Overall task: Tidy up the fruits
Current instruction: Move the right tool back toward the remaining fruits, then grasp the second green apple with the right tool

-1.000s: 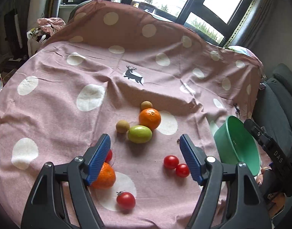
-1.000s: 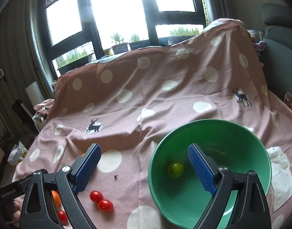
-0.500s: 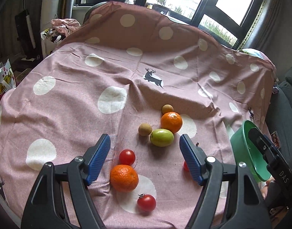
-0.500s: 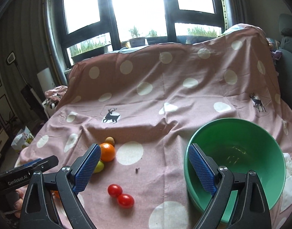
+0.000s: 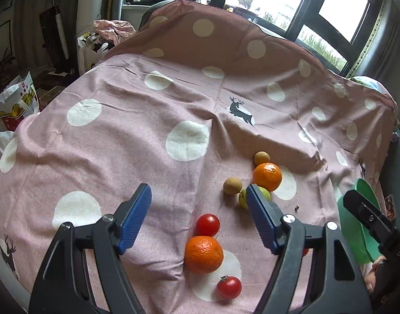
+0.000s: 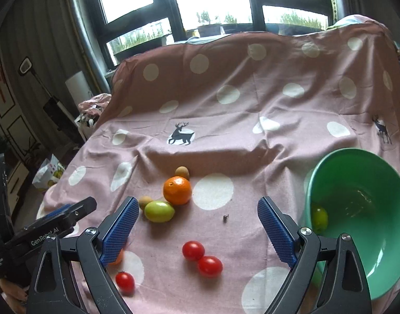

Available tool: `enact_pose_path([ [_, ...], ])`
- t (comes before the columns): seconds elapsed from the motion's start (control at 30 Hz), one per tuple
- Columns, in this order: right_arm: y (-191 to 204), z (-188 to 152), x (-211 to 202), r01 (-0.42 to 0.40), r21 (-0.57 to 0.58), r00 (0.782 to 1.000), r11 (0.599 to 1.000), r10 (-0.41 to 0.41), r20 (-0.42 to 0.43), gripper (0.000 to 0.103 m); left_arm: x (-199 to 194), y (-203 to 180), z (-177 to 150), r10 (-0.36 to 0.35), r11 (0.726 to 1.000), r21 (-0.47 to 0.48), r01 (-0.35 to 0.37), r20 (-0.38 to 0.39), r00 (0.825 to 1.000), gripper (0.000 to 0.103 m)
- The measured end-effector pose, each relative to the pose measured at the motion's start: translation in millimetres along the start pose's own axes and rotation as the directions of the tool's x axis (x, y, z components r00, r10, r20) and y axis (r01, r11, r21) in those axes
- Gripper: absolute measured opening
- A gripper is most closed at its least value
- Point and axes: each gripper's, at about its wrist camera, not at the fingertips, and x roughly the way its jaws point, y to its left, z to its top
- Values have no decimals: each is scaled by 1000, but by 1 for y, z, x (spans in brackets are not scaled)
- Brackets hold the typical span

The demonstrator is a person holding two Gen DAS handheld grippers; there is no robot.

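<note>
While one green fruit (image 6: 319, 218) lies in the green bowl (image 6: 383, 267), oranges and tomatoes wait on the cloth (image 6: 239, 120), and both the left gripper (image 5: 198, 218) and right gripper (image 6: 197, 229) gape wide, empty.

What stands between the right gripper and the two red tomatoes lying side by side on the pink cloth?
Nothing visible. The right gripper is open, and only bare pink dotted cloth lies between it and the two red tomatoes.
</note>
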Motion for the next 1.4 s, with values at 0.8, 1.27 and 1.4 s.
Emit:
enact_pose_path([
  [0.8, 23, -5, 121, -90, 67, 937, 994, 108, -333, 51, 23, -1, -7, 19, 1000, 25, -16, -129, 992, 67],
  [1.27, -1, -19, 80, -143, 171, 930, 975, 192, -315, 40, 23, -13, -12, 2, 998, 69, 8, -140, 990, 67],
  [1.4, -10, -35, 59, -164, 209, 923, 964, 225, -314, 40, 24, -22, -16, -2, 994, 106, 18, -152, 988, 67],
])
